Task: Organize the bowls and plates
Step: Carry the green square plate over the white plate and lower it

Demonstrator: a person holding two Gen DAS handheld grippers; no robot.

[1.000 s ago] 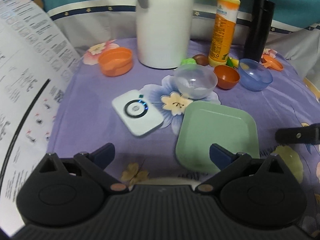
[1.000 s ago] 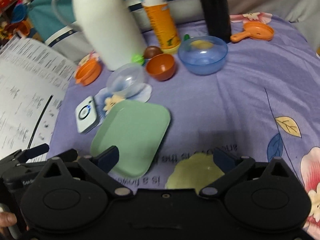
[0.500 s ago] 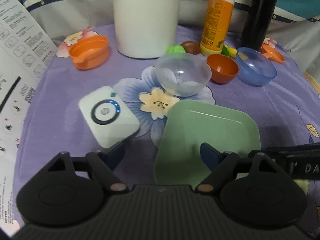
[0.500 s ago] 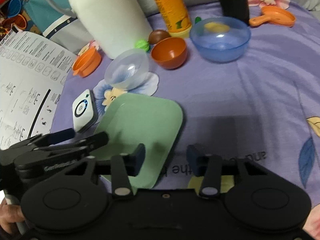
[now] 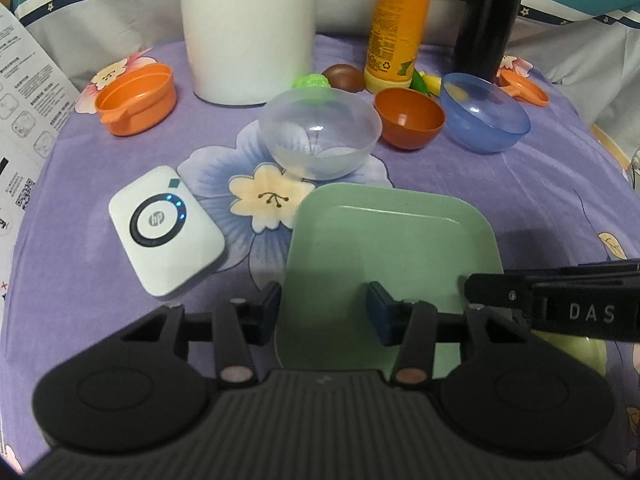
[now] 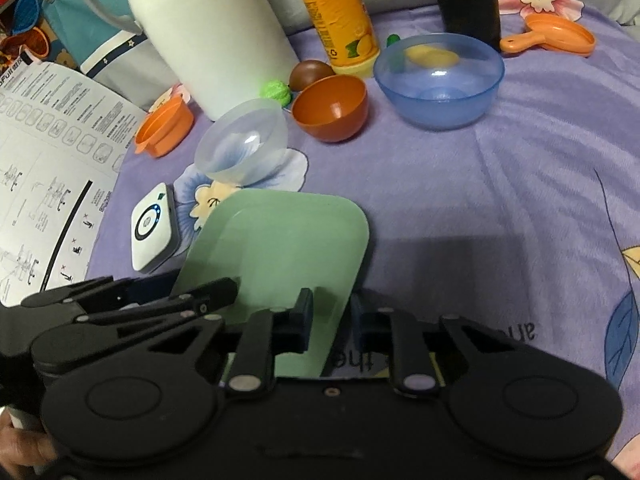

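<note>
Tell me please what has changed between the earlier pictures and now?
Both grippers moved forward to the green plate and narrowed. The right gripper now closes on its near right edge; the left gripper straddles its near left edge, a gap still showing. The bowls and white device stayed put.

A purple flowered cloth (image 5: 560,184) carries a green plate (image 5: 392,248), clear bowl (image 5: 320,136), brown bowl (image 5: 410,122), blue bowl (image 5: 486,122), orange cup (image 5: 136,98), white device (image 5: 166,230), white jug (image 5: 248,28), orange bottle (image 5: 396,36) and black flask (image 5: 490,16).

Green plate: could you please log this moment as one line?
green plate | near edge between right gripper fingers | left gripper straddling left corner | bowls untouched
</note>
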